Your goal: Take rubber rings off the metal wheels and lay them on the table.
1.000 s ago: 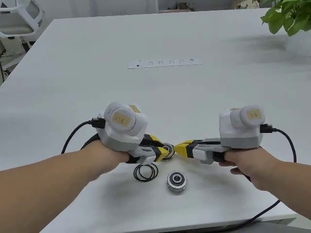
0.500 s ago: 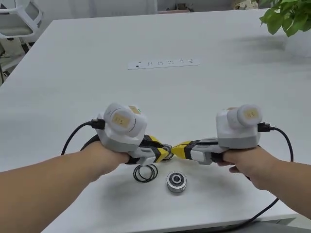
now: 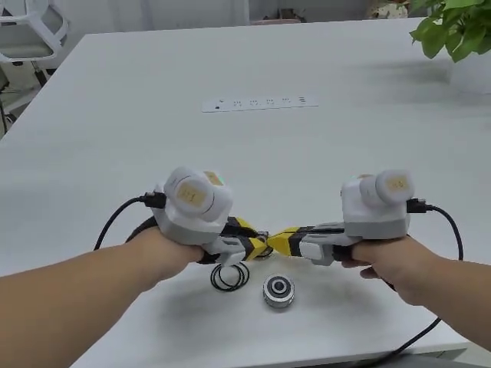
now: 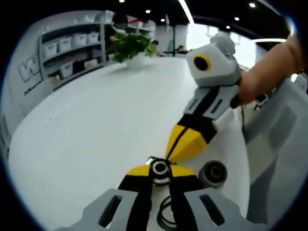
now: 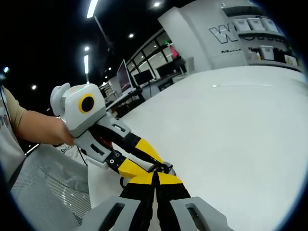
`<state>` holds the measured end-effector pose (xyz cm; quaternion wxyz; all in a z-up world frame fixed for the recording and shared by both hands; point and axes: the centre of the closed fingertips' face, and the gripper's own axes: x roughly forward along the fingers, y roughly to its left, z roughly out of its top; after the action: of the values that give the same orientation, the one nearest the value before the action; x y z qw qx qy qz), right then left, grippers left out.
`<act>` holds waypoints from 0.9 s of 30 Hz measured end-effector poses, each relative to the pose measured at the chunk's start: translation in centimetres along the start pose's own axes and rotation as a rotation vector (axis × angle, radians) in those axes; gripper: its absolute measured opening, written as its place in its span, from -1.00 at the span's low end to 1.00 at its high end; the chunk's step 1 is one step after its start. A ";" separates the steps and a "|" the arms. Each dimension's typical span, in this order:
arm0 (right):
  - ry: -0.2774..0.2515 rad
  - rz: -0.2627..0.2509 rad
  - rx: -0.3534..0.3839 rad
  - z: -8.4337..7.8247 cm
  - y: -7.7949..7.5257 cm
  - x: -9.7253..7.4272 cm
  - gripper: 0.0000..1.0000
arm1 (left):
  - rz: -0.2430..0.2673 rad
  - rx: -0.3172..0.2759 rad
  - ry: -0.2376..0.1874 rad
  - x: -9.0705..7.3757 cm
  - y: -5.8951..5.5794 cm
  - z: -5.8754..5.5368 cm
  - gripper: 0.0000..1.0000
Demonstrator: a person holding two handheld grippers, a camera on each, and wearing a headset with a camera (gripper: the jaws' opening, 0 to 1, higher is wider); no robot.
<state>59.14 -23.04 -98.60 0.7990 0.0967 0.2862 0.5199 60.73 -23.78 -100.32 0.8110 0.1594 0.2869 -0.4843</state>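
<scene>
My left gripper (image 3: 257,246) (image 4: 160,174) is shut on a small metal wheel (image 4: 160,168) (image 3: 265,243), held just above the table. My right gripper (image 3: 275,241) (image 5: 155,179) meets it tip to tip, its yellow jaws pressed together on the thin black rubber ring (image 4: 152,159) at the wheel's rim. In the right gripper view the wheel (image 5: 164,168) sits just past my jaw tips, with the left gripper (image 5: 129,164) behind it. Loose rubber rings (image 3: 230,276) (image 4: 165,217) lie on the table under the left gripper. A second wheel (image 3: 278,290) (image 4: 213,173) rests beside them.
The white table (image 3: 253,153) stretches far ahead, with a white power strip (image 3: 259,101) in its middle. A potted plant (image 3: 453,31) stands at the far right and an office chair (image 3: 31,34) at the far left. Gripper cables (image 3: 115,222) trail near the front edge.
The two grippers have stayed tip to tip at the wheel, with the right one closing in a little to the left. Rings and second wheel on the table have not moved.
</scene>
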 end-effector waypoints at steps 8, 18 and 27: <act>0.009 -0.020 -0.026 -0.3 -0.6 -0.3 -1.00 | 0.008 -0.010 -0.003 -0.1 -0.1 0.0 -0.75; 0.016 -0.070 -0.022 -0.6 -1.4 -0.8 -1.00 | 0.010 -0.025 -0.016 -0.1 -0.1 0.1 -0.73; 0.016 -0.064 -0.023 -0.5 -1.0 -0.7 -1.00 | 0.002 -0.071 -0.007 -0.2 -0.2 0.1 -0.69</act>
<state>59.43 -24.19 -99.23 0.8141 0.0740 0.2894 0.4979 60.54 -23.77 -100.15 0.8177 0.1292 0.3008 -0.4734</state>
